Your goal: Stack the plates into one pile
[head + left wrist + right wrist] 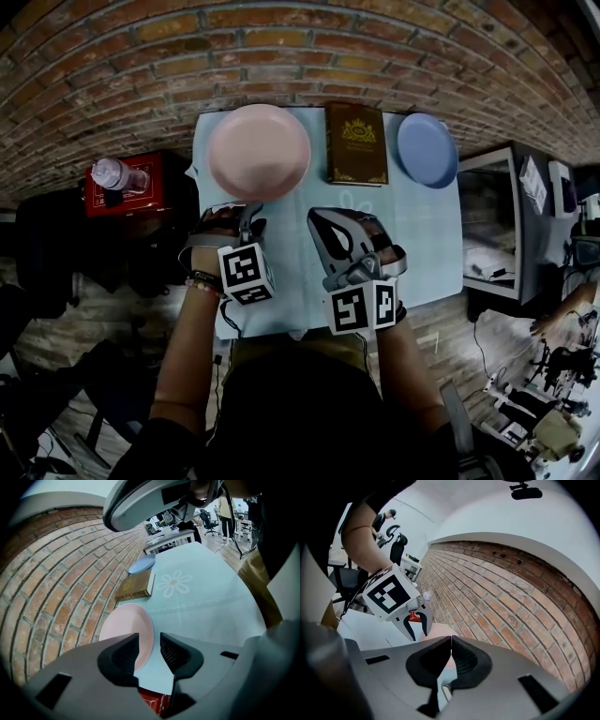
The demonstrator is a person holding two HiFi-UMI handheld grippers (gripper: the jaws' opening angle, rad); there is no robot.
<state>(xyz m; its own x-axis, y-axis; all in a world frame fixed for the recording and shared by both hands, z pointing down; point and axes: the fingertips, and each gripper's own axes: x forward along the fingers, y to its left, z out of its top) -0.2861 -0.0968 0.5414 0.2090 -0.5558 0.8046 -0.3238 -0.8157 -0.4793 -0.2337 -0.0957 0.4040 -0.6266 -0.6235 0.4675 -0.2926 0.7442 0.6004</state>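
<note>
A pink plate (259,150) lies at the back left of the light-blue table (412,234), and a smaller blue plate (427,150) lies at the back right. My left gripper (251,216) hangs just in front of the pink plate's near rim, its jaws open with nothing between them. In the left gripper view the pink plate (124,627) shows through the gap of that left gripper (149,643), and the blue plate (142,564) lies far off. My right gripper (321,223) is over the table's middle, shut and empty; its tips (451,641) touch.
A brown book (356,142) lies between the two plates. A red box (127,187) with a plastic bottle (112,173) on it stands off the table's left edge. A brick wall (281,56) runs behind the table, and a cabinet (492,220) stands to the right.
</note>
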